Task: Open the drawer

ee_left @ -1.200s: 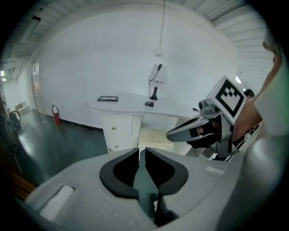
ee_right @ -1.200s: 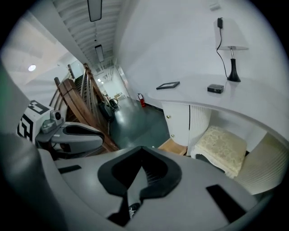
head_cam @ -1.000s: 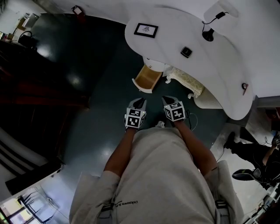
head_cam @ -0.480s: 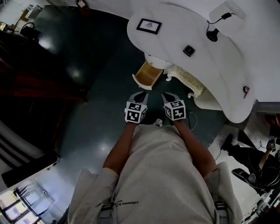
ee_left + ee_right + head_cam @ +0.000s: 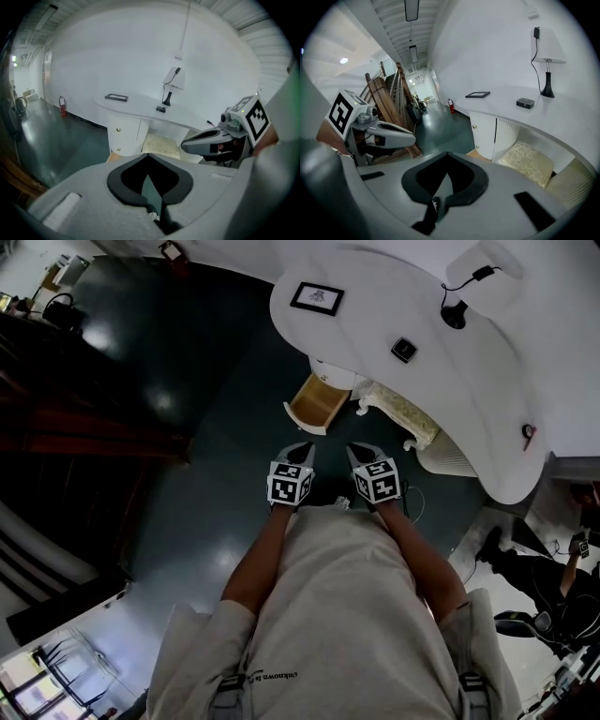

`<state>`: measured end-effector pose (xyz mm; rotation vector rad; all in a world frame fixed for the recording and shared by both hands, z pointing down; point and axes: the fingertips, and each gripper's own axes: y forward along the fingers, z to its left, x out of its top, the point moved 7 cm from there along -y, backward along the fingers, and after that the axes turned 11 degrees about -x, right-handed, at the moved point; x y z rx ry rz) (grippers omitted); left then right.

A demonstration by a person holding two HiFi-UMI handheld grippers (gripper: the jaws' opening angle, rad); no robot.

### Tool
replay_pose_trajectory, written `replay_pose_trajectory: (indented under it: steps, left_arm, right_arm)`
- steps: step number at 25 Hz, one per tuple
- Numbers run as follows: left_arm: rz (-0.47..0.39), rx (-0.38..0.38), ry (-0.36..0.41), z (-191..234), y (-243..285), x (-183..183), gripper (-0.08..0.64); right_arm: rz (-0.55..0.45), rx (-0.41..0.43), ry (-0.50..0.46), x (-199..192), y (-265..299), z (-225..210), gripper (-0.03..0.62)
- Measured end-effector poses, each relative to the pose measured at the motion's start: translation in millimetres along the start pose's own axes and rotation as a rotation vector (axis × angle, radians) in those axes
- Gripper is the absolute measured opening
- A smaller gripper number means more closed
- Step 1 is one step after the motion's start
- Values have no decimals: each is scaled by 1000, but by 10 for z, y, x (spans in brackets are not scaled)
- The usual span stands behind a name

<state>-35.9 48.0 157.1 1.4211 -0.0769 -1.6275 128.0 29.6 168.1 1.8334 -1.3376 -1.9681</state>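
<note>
Since the earlier frame the jaws of the left gripper (image 5: 302, 448) have just been closing. Now their tips meet and we see nothing between them, only the dark green glossy floor (image 5: 216, 474) behind. Both hands remain almost in the same place in the head view; the left gripper sits only a little higher in the picture than before. The right gripper (image 5: 361, 451) is just beside it, a small gap apart. Its jaws are also together at the tips, and they hold nothing.

The small light wooden drawer (image 5: 316, 402) is the same as before: it already stands pulled out of the white cabinet (image 5: 333, 373) under the curved white desk (image 5: 450, 381), and its inside is open to us. It lies ahead of the two grippers, clearly apart from both, nearer to the left one. A cream patterned cushion (image 5: 398, 413) is next to the cabinet, under the edge of the desk.
</note>
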Motion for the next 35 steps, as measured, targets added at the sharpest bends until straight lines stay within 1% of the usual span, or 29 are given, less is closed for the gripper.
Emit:
replay_pose_trajectory:
  steps: [4, 6, 11, 15, 20, 23, 26, 28, 30, 35]
  left_arm:
    - [70, -14, 23, -36, 99, -147, 9]
    - [82, -16, 21, -53, 114, -187, 9]
    - [79, 5, -21, -87, 76, -274, 9]
    - [83, 20, -50, -46, 34, -318, 9]
    - [84, 45, -110, 4, -7, -407, 9]
    - [60, 46, -133, 18, -33, -434, 9]
    - [27, 57, -111, 39, -55, -425, 9]
    - [21, 71, -95, 41, -58, -423, 9]
    - [19, 77, -95, 41, -55, -421, 9]
    - [13, 63, -77, 67, -10, -366, 10]
  right_arm:
    - [4, -13, -10, -44, 0, -38, 14]
    - [3, -19, -20, -45, -13, -63, 14]
    - [1, -19, -11, -12, -11, -124, 14]
    - [-1, -4, 3, -40, -14, -104, 14]
    - [-5, 17, 27, -76, -21, -79, 14]
    - [17, 20, 58, -136, -24, -73, 14]
    - [23, 12, 60, -175, -16, -83, 14]
    - [22, 5, 68, -183, -18, -102, 14]
    - [20, 0, 76, -194, -32, -118, 14]
    - [9, -5, 90, -206, -36, -153, 14]
